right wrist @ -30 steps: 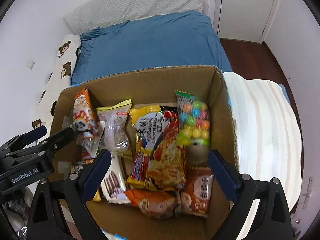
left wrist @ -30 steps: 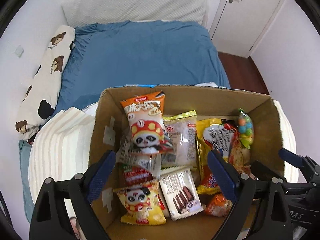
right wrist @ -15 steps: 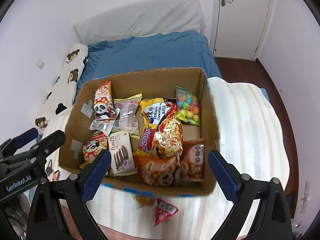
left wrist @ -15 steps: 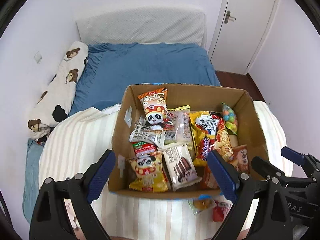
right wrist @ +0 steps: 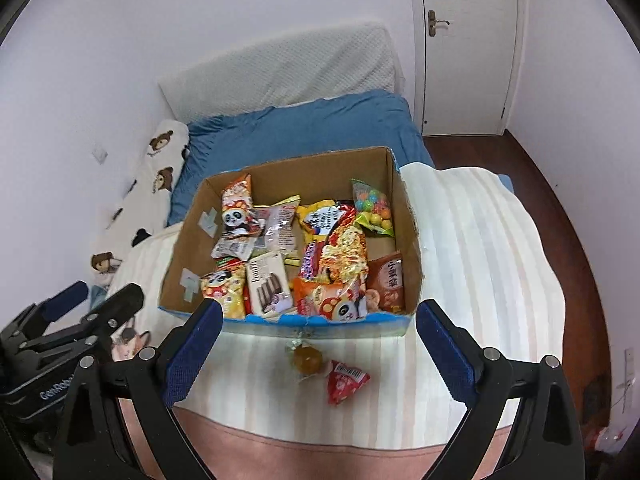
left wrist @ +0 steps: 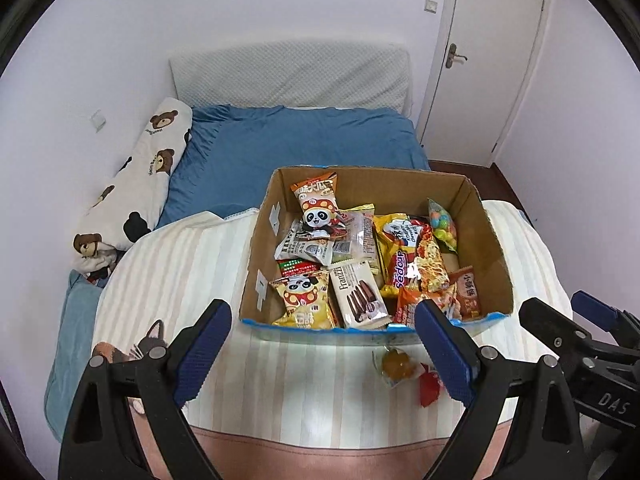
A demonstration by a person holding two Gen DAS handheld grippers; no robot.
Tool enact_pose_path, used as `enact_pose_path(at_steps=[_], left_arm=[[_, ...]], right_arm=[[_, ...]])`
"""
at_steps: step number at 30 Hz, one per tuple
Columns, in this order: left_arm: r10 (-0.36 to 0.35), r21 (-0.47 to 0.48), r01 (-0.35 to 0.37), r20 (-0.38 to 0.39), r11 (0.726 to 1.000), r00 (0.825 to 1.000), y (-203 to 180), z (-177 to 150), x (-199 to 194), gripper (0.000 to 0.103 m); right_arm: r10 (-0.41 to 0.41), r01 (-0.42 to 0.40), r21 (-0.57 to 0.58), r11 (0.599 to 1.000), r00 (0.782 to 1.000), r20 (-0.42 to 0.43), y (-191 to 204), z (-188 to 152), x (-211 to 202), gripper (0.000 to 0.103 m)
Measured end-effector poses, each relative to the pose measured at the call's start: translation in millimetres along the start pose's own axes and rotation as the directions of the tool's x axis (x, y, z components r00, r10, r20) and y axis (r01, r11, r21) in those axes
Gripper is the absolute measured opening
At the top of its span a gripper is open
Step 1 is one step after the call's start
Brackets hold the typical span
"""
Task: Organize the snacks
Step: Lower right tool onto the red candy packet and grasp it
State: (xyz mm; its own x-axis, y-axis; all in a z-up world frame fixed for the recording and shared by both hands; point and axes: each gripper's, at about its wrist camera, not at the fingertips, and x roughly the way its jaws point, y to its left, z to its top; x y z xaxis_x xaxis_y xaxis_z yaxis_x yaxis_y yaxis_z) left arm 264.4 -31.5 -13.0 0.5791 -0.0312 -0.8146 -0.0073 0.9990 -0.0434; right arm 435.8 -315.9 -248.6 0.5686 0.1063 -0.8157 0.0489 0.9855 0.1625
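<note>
An open cardboard box (left wrist: pixel 490 236) (right wrist: pixel 412 232) holds several snack packets on a striped blanket (left wrist: pixel 172 272) (right wrist: pixel 480 248). In front of the box lie a small amber sweet in clear wrap (left wrist: pixel 394 364) (right wrist: pixel 306 359) and a small red packet (left wrist: pixel 430 388) (right wrist: pixel 345 382). My left gripper (left wrist: pixel 322 354) is open and empty, held back from the box's near wall. My right gripper (right wrist: pixel 318 354) is open and empty, above the two loose snacks. Each gripper shows at the edge of the other's view.
The blanket lies on a bed with a blue sheet (left wrist: pixel 296 148), a bear-print pillow (left wrist: pixel 136 184) on the left and a white headboard cushion (left wrist: pixel 288 76). A white door (right wrist: pixel 468 40) and dark wood floor (right wrist: pixel 572 216) are to the right.
Both grippers have pulled back and up from inside the box. The whole box, the blanket in front of it and the two loose snacks have come into view. Both stay open.
</note>
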Motion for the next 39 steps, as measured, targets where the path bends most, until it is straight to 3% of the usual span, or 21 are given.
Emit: enact_pose_path(at_steps=[7, 13, 17, 22, 24, 26, 28, 30, 34, 37, 39], left_arm=[[0.019, 0.000, -0.019, -0.002, 1.000, 1.000, -1.1, -22.2, -6.1, 0.094], [0.050, 0.023, -0.048, -0.125, 0.999, 0.991, -6.2, -56.8, 44.4, 0.094], [0.075, 0.046, -0.066, -0.213, 0.997, 0.974, -10.4, -79.2, 84.7, 0.094], [0.091, 0.063, -0.076, -0.289, 0.995, 0.953, -12.9, -91.7, 121.6, 0.094], [0.091, 0.074, -0.071, -0.305, 0.995, 0.948, -17.1, -93.4, 129.3, 0.094], [0.085, 0.085, -0.061, -0.319, 0.995, 0.944, -22.5, -93.9, 139.3, 0.094], [0.059, 0.077, -0.034, -0.344, 0.996, 0.937, -28.0, -93.5, 148.1, 0.094], [0.008, 0.050, 0.011, -0.376, 0.999, 0.927, -34.7, -93.0, 158.3, 0.094], [-0.109, -0.032, 0.106, -0.446, 0.994, 0.888, -51.6, -91.7, 181.7, 0.094], [-0.199, -0.083, 0.183, -0.507, 0.980, 0.839, -71.5, -95.8, 199.6, 0.094], [-0.216, -0.096, 0.195, -0.526, 0.976, 0.822, -80.5, -99.0, 205.0, 0.093]], right_arm=[[0.099, -0.097, 0.072, 0.993, 0.995, -0.025, -15.9, -19.3, -6.2, 0.099], [0.120, -0.086, 0.177, 0.980, 0.975, -0.188, -45.6, -57.7, 64.0, 0.099], [0.194, -0.107, 0.299, 0.948, 0.942, -0.276, -67.1, -85.1, 121.5, 0.079], [0.260, -0.121, 0.387, 0.914, 0.907, -0.331, -77.4, -103.6, 175.7, 0.078], [0.289, -0.120, 0.419, 0.900, 0.883, -0.369, -78.9, -111.3, 197.1, 0.056], [0.292, -0.120, 0.420, 0.900, 0.879, -0.376, -79.7, -116.5, 205.1, 0.038], [0.285, -0.125, 0.404, 0.906, 0.886, -0.366, -80.5, -117.0, 201.0, 0.038], [0.253, -0.109, 0.378, 0.919, 0.899, -0.356, -85.8, -116.7, 191.3, 0.038], [0.214, -0.079, 0.368, 0.927, 0.914, -0.344, -105.0, -116.8, 175.2, 0.038], [0.222, -0.079, 0.379, 0.922, 0.909, -0.352, -113.1, -120.5, 171.3, 0.038], [0.218, -0.073, 0.381, 0.922, 0.909, -0.354, -114.9, -124.6, 168.1, 0.038]])
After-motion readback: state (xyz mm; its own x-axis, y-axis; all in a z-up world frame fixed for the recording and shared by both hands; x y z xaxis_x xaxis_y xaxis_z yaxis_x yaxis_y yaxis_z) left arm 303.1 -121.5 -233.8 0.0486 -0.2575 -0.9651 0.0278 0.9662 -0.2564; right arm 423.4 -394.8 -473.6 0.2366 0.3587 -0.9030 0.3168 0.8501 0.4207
